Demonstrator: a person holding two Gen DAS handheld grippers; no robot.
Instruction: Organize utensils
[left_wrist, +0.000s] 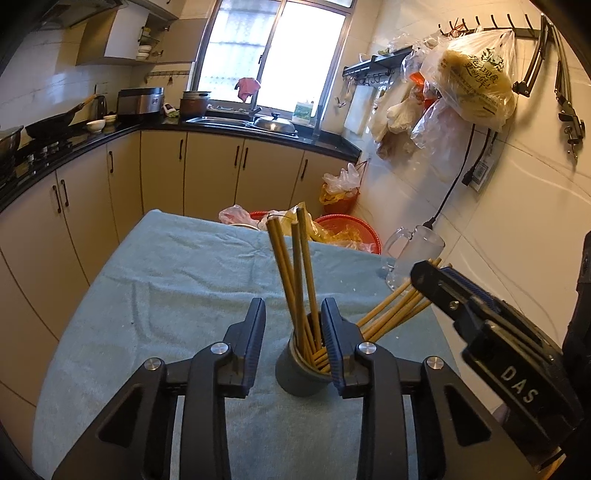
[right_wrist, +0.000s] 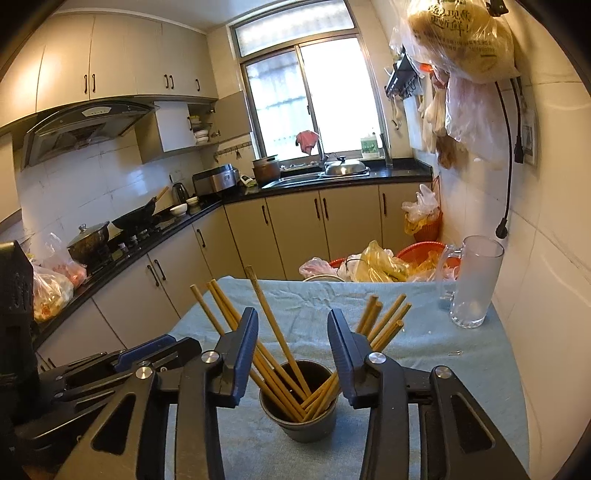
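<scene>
Standing upright on the towel-covered desk (right_wrist: 461, 369) is a dark cup (right_wrist: 298, 413), catalogued as the holder, with a bundle of bamboo chopsticks (right_wrist: 280, 354) already lodged in it. The sticks are splayed in two fans, one leaning left and one leaning right, their tips crossed at the bottom of the cup.

Left gripper (left_wrist: 293, 336): released; the jaws are parted, the cup and several sticks are seen between them, and no pad is pressed on anything.

Right gripper (right_wrist: 293, 345): released likewise; the jaws are held wide just above the cup mouth, with sticks passing between them untouched. No loose chopstick is seen on the cloth.

Also listed: a frosted glass mug (right_wrist: 474, 280) at the desk's far right corner, well apart from the cup.

Judged state of task: the chopsticks appear to be gathered; only withdrawal, or tidying of the splay, seems left.

Hazards noted:
- The cup could be tipped if a withdrawing finger were caught on a leaning stick, since the long sticks act as levers on a light holder.
- The two grippers are crowded close around one cup; a collision between them could knock it sideways.
- The soft, wrinkled towel gives an uneven footing, so a small nudge may be enough to topple it.
</scene>
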